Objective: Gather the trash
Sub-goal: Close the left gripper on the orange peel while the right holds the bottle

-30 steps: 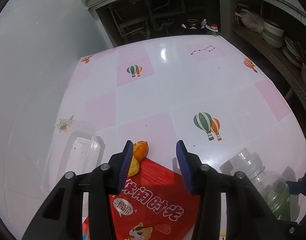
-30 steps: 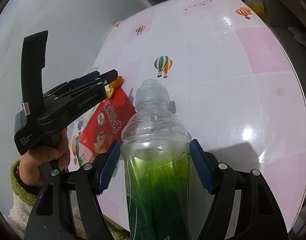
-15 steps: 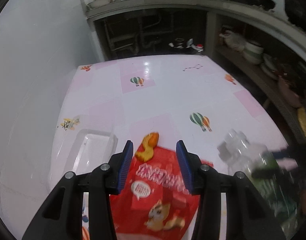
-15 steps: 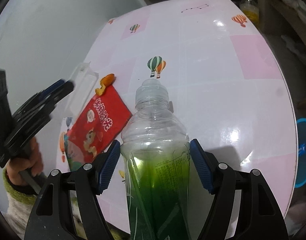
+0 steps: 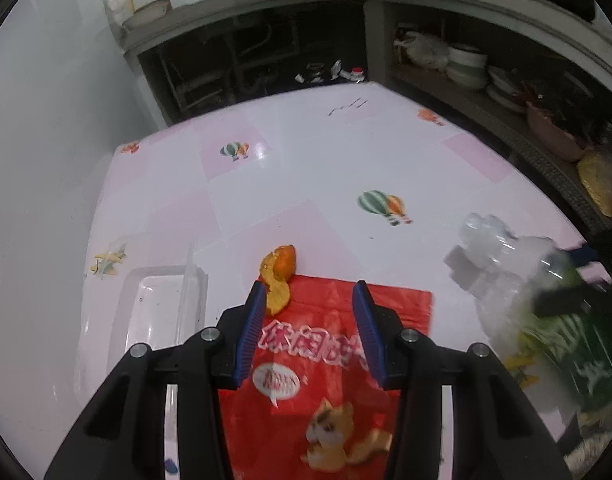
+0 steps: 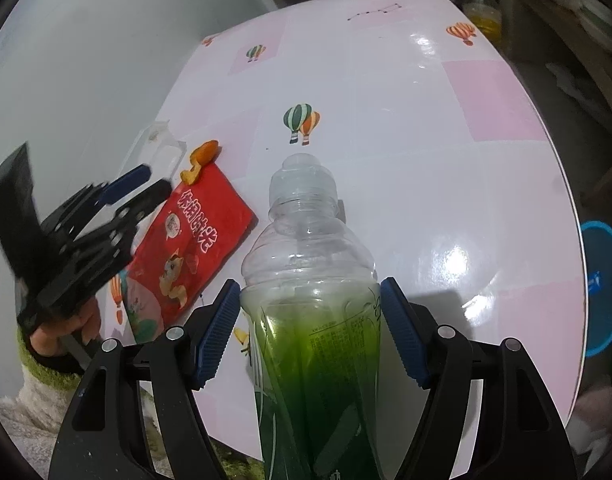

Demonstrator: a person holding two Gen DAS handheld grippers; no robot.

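In the right wrist view my right gripper [image 6: 310,328] is shut on a clear plastic bottle [image 6: 310,280] with green liquid, upright, lifted over the table's near edge. A red snack bag [image 5: 326,360] with a cartoon cat lies flat on the pink-and-white table [image 5: 306,160]. An orange peel [image 5: 280,276] rests at the bag's far left corner. My left gripper [image 5: 310,320] hovers open above the bag, with nothing between its blue pads. From the right wrist view the left gripper [image 6: 152,182] sits left of the red bag [image 6: 194,240], held by a hand [image 6: 66,328].
A clear plastic tray [image 5: 158,312] lies left of the bag, near the white wall. A blue bin [image 6: 602,288] stands beyond the table's right edge. Dark shelves with bowls [image 5: 466,64] run behind and right of the table. An oil bottle [image 6: 482,16] stands past the far edge.
My left gripper has drawn back from the peel and the bag's top edge, so more of the bag shows beneath it. The right gripper keeps its hold on the bottle.
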